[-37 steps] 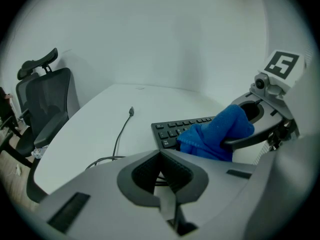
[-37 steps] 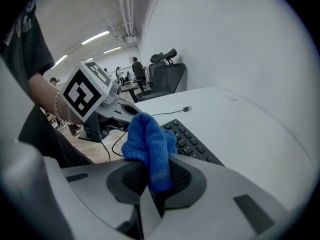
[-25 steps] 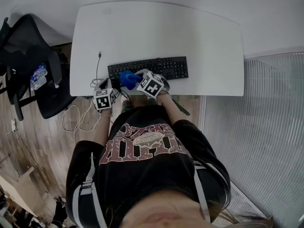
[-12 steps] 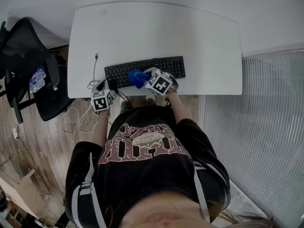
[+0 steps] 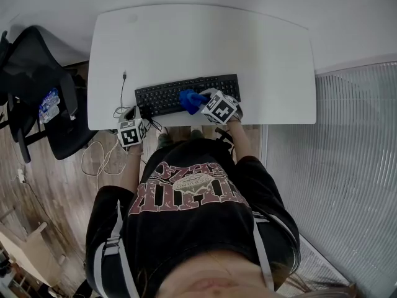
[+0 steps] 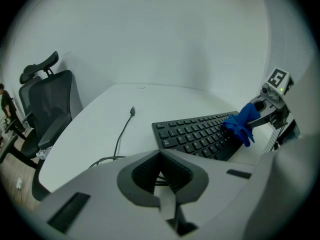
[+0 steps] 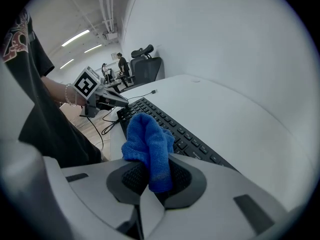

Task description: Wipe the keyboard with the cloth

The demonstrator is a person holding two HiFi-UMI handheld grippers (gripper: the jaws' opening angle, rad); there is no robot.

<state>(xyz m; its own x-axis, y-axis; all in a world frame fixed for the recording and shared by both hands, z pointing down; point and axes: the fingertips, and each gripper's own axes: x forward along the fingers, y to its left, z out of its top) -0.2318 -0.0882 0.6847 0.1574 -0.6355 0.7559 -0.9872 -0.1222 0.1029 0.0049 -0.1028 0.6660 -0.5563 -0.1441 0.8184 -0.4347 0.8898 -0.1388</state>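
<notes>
While the blue cloth (image 5: 192, 100) rests on the keys, the wiping looks like it is part way done. The cloth sits a little right of the middle of the black keyboard (image 5: 167, 97). The keyboard lies near the front edge of the white desk (image 5: 260, 54). I think the right end of the keyboard may need wiping next. No picture shows which keys are clean, so I cannot tell how much is left.

The right gripper (image 7: 150, 179) has its two fingers squeezed on the cloth. One end of the cloth is pinched between them and the rest bunches out in front, down on the keys.

The left gripper (image 6: 161, 176) has its fingers pressed together with nothing between them. It sits at the front edge of the desk, just beside the left end of the keyboard, near a thin black cable (image 6: 122, 134). I cannot tell if it touches the keyboard.
</notes>
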